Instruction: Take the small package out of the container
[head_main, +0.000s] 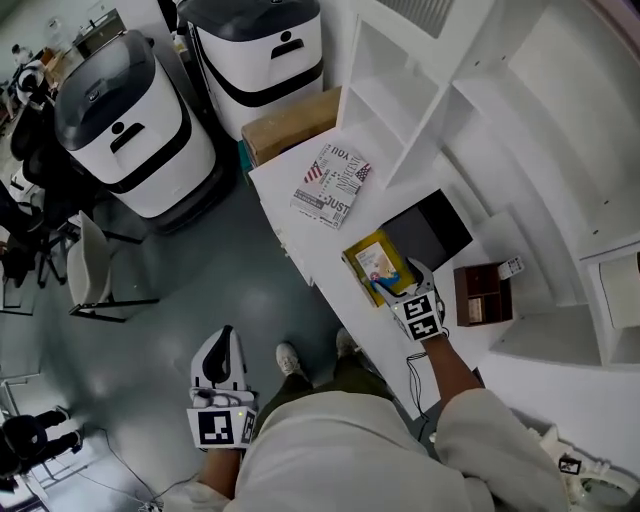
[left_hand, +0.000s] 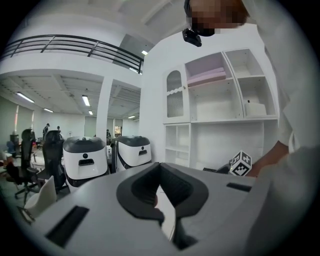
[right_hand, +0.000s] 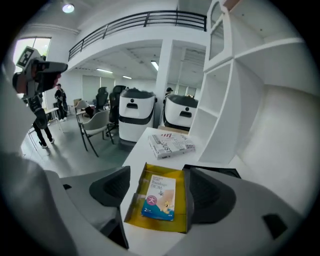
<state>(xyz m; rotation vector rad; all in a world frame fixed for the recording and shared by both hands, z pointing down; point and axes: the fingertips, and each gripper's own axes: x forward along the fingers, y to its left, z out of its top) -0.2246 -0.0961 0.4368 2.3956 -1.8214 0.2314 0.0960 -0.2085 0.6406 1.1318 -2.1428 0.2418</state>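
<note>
Here's the small flat packet, white shading to blue with a cartoon print (right_hand: 159, 197), lying face-up and loose on the floor of the shallow yellow cardboard tray (right_hand: 134, 202), with yellow showing on both its long sides. It looks light, thin and a bit glossy, so I'd expect it to bend or skid if nipped at a corner. Pinching across its narrow width, mid-length, seems the safest hold.

The right gripper (head_main: 405, 287) hovers over it with fingers spread wide, one either side of the whole tray and gripping nothing. At that spread I reckon the flimsy tray walls would get squeezed, not the packet; the fingers would need to drop inside the walls.

Around the tray on the white table (head_main: 320, 245): a printed white box with a flag pattern (head_main: 332, 183) at eleven o'clock, a flat black panel (head_main: 430, 230) at two and a small brown compartment box (head_main: 482, 293) at four.

The left gripper (head_main: 224, 345) hangs at seven o'clock over the grey floor, well clear, fingers together and empty.
</note>
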